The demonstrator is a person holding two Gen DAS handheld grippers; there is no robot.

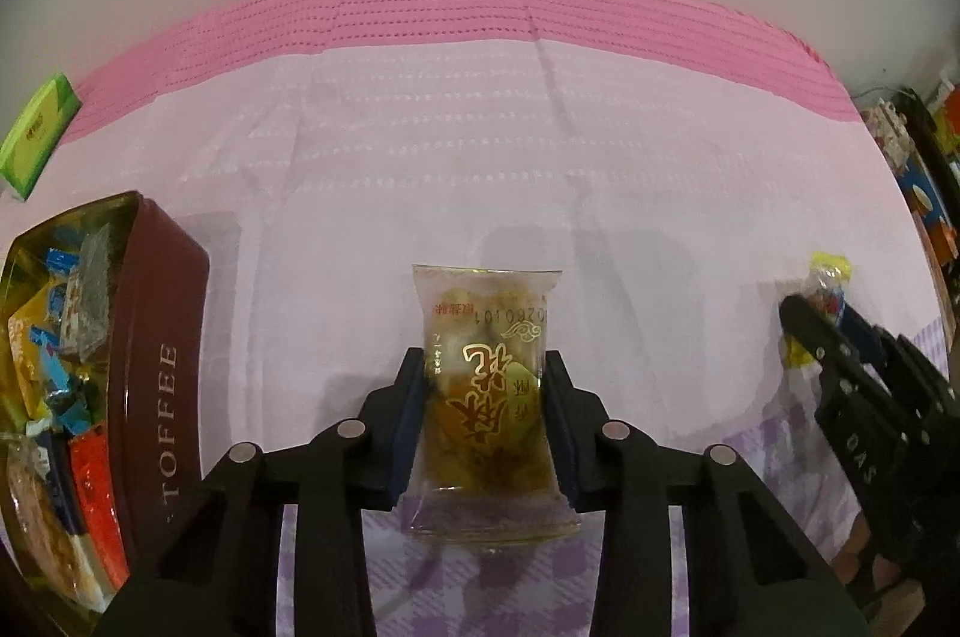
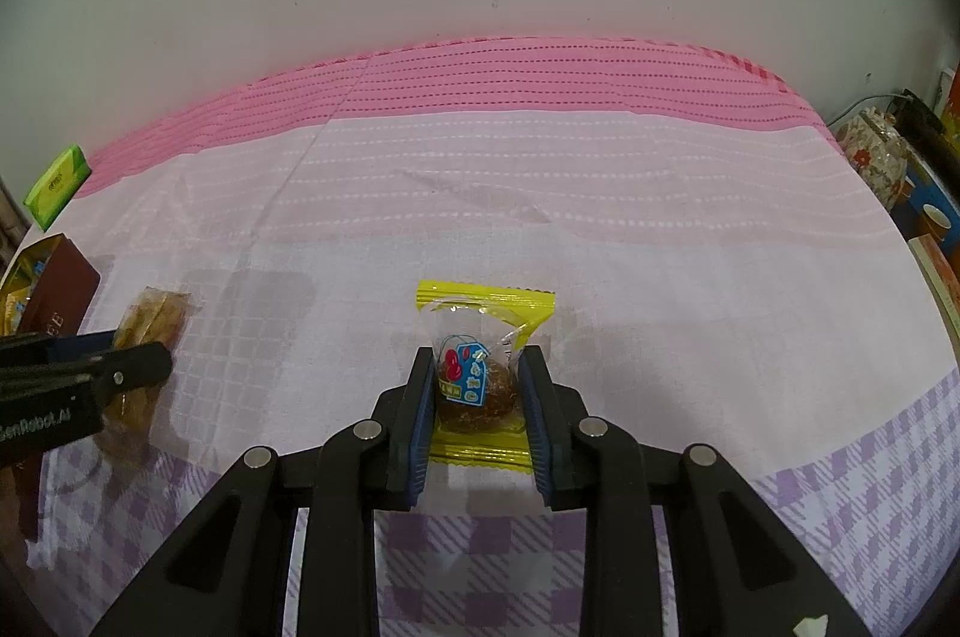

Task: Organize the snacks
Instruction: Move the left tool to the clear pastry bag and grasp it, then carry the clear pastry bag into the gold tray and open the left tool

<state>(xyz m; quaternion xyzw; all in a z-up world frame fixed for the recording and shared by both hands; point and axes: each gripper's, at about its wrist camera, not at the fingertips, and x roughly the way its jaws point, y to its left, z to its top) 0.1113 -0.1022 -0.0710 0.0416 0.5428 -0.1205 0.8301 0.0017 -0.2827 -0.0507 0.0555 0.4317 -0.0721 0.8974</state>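
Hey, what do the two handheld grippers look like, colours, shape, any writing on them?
Both look alike. The left gripper and right gripper are matte black plastic with angular linkage arms, round silver pins at the joints, and dark blue ribbed pads lining the inner face of each finger. Seen from the side, one carries white lettering that reads roughly "GenRobot.AI". No cables, sleeves or hands show.

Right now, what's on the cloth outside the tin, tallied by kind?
Clear packet of golden pastry with gold lettering, in the left claw: 1
Yellow-edged clear candy packet, in the right claw: 1
Green rectangular pack: 1
Total: 3
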